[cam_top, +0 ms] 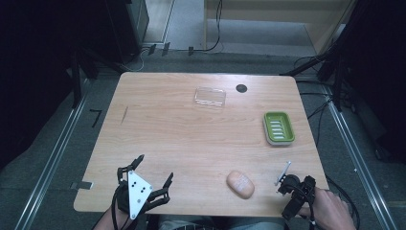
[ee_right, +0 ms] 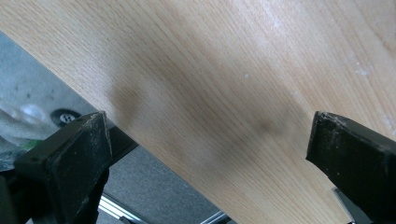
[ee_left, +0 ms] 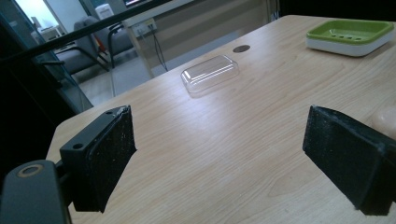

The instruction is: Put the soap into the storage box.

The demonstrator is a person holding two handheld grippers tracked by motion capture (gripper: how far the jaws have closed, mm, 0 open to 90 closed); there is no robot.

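A peach soap bar [cam_top: 240, 184] lies near the table's front edge, and its edge shows in the left gripper view [ee_left: 385, 119]. A green soap dish [cam_top: 278, 127] [ee_left: 350, 36] on a white base sits at the right. A clear plastic lid [cam_top: 209, 97] [ee_left: 211, 73] rests at the back middle. My left gripper [cam_top: 154, 170] [ee_left: 219, 163] hovers over the front left corner, open, with nothing between its pads. My right gripper [cam_top: 293, 188] [ee_right: 205, 154] sits to the right of the soap at the front edge. It tilts down at bare wood, open and holding nothing.
The wooden table [cam_top: 182, 139] has a dark round cable hole [cam_top: 241, 88] [ee_left: 241, 48] at the back. Grey floor [ee_right: 154, 191] shows past the table's edge in the right gripper view. Dark stands and cables flank the table on both sides.
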